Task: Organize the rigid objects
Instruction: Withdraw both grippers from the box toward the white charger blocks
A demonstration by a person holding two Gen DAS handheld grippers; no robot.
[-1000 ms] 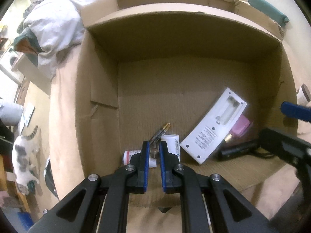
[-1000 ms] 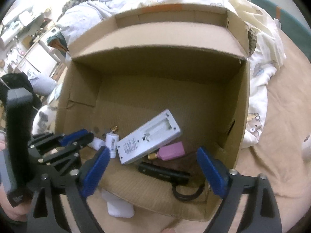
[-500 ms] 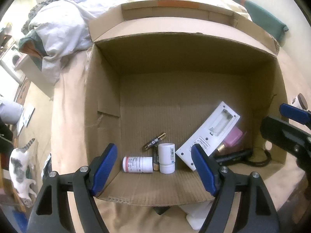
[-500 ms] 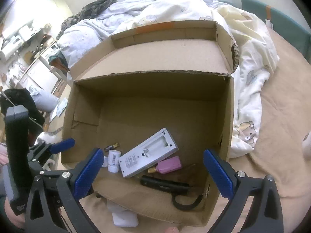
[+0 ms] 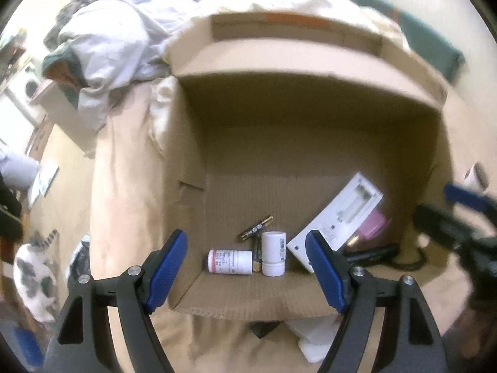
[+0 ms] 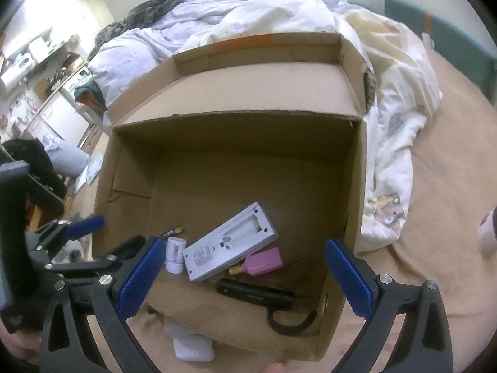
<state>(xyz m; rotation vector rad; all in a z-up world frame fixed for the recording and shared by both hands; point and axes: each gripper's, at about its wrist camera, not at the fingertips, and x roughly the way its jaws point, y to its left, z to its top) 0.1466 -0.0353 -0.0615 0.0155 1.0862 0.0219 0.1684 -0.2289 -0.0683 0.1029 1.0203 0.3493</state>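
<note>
An open cardboard box (image 5: 310, 143) lies on the bed, also in the right wrist view (image 6: 236, 155). Inside lie a white pill bottle with a red band (image 5: 230, 261), a white tube (image 5: 273, 253), loose batteries (image 5: 256, 232), a white remote with its battery bay open (image 5: 338, 222) (image 6: 230, 245), a pink bottle (image 6: 264, 261) and a black tool (image 6: 257, 292). My left gripper (image 5: 247, 270) is open and empty at the box's near edge. My right gripper (image 6: 245, 279) is open and empty above the near right corner.
White and pale duvets (image 6: 279, 15) pile behind the box. A white object (image 6: 192, 346) lies on the tan sheet (image 6: 450, 186) under the box's near flap. A cat (image 5: 34, 270) is on the floor at left. Furniture stands at far left.
My left gripper opened, released the batteries into the box, and drew back toward the near edge. The right gripper also drew back and up, staying open.
</note>
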